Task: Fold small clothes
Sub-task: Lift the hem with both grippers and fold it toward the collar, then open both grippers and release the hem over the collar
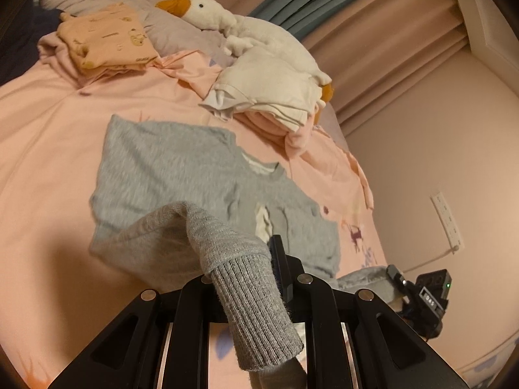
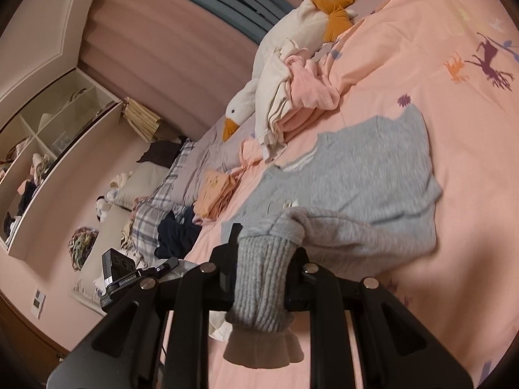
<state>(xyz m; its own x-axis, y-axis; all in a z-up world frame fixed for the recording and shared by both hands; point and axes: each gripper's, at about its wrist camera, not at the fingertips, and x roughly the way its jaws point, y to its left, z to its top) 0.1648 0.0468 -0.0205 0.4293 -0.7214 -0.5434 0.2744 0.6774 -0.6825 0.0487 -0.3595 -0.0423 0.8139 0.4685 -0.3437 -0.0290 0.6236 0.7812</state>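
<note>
A small grey sweater (image 1: pixel 168 168) lies spread on the pink bedcover (image 1: pixel 42 136), its neck towards the headboard. My left gripper (image 1: pixel 271 259) is shut on one ribbed sleeve cuff (image 1: pixel 256 311), which is raised off the bed and hangs back over the jaws. In the right wrist view the same sweater (image 2: pixel 366 175) lies ahead, and my right gripper (image 2: pixel 264 253) is shut on the other ribbed cuff (image 2: pixel 259 288), also lifted. Each gripper shows in the other's view: the right one (image 1: pixel 421 295) at lower right, the left one (image 2: pixel 129 275) at lower left.
A white plush goose (image 1: pixel 246 29) lies by the headboard behind a pile of folded white and pink clothes (image 1: pixel 269 97). A folded orange garment (image 1: pixel 107 35) sits at the far left. A wall with a socket strip (image 1: pixel 449 220) borders the bed; shelves (image 2: pixel 48 136) stand beyond.
</note>
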